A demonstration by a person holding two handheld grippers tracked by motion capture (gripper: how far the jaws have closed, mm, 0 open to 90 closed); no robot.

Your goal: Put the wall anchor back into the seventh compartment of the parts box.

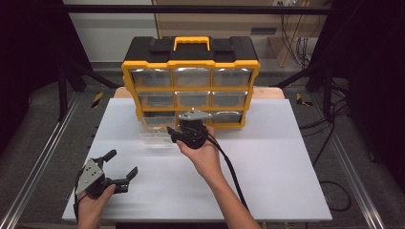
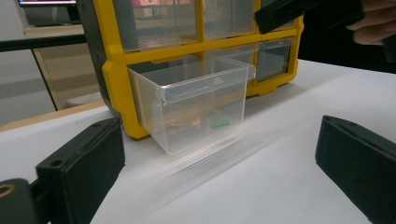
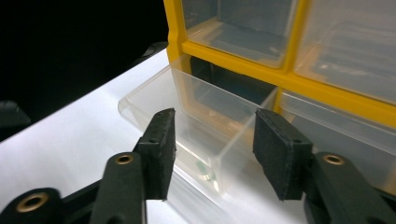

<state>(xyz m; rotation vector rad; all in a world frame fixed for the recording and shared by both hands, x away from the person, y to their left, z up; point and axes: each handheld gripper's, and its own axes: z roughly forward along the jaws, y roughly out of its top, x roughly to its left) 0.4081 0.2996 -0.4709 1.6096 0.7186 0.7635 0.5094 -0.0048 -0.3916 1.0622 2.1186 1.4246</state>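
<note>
Work in hand: moving the clear plastic drawer (image 1: 156, 130) at the bottom left of the yellow-and-black organiser cabinet (image 1: 191, 76), which stands at the far side of the white tabletop (image 1: 267, 171).
Drawer: drawn well out of its slot, its base on the tabletop, its back end at the cabinet's frame; a small green piece (image 2: 220, 123) lies inside.
Progress: the drawer stands open; I judge the contents untouched, so either picking the piece out or pushing the drawer home is left.
Right tool (image 1: 179, 134): jaws apart, poised at the drawer's front corner with the wall between them, not clamped on it.
Right hand pose: forearm reaching forward from the near edge, tool pointing left toward the drawer.
Left tool (image 1: 123, 166): jaws wide apart, holding nothing, resting low near the near-left corner, well apart from the drawer.
</note>
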